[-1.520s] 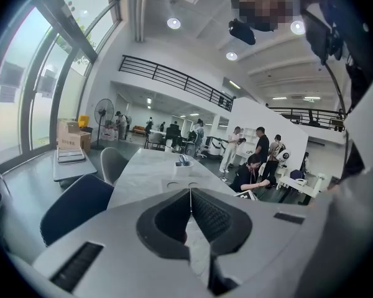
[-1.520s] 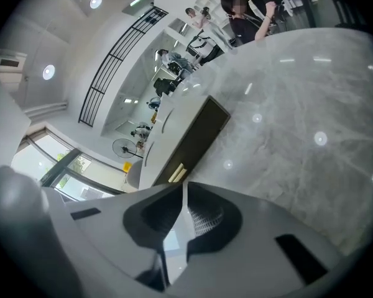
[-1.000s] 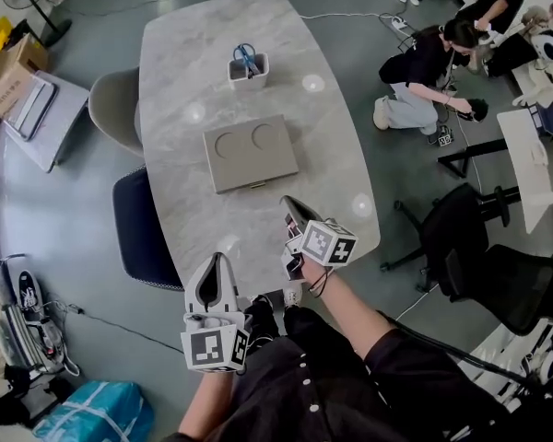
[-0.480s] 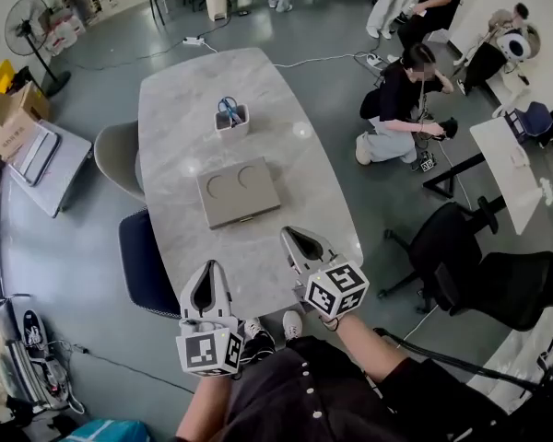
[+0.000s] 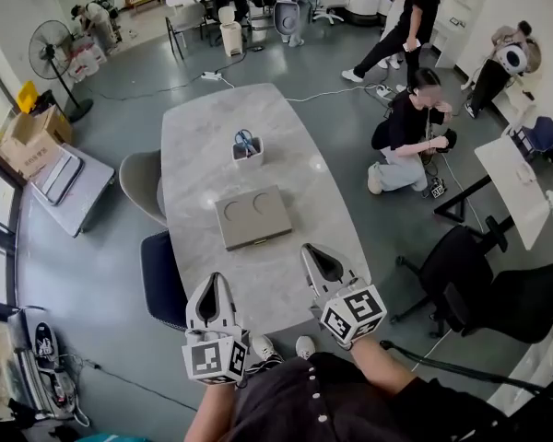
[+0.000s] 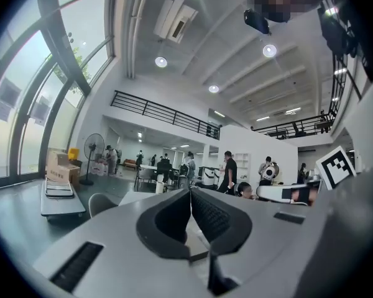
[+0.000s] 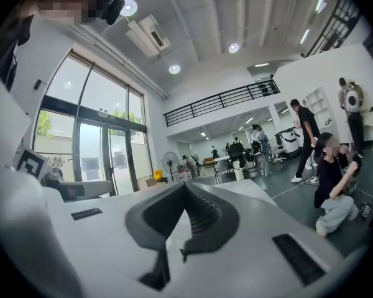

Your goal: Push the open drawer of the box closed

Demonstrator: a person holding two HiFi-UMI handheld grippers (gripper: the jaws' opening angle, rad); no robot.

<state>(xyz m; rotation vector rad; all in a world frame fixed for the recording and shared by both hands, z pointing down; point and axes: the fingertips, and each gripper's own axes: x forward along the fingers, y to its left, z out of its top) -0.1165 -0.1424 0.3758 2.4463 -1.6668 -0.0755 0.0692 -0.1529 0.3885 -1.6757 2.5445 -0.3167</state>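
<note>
The long grey table (image 5: 203,145) has a smooth, marble-veined top with a soft polished sheen. The flat beige box (image 5: 252,216) lying on it looks matt and even, perhaps moulded plastic or board, though the head view is too distant to settle that. The left claw (image 5: 214,279) and right claw (image 5: 310,251) are shells of pale grey matt plastic, their black pads (image 6: 208,213) finely ribbed and rubbery-looking, and the grey floor (image 5: 101,210) is smooth with a dull shine, like sealed concrete.
</note>
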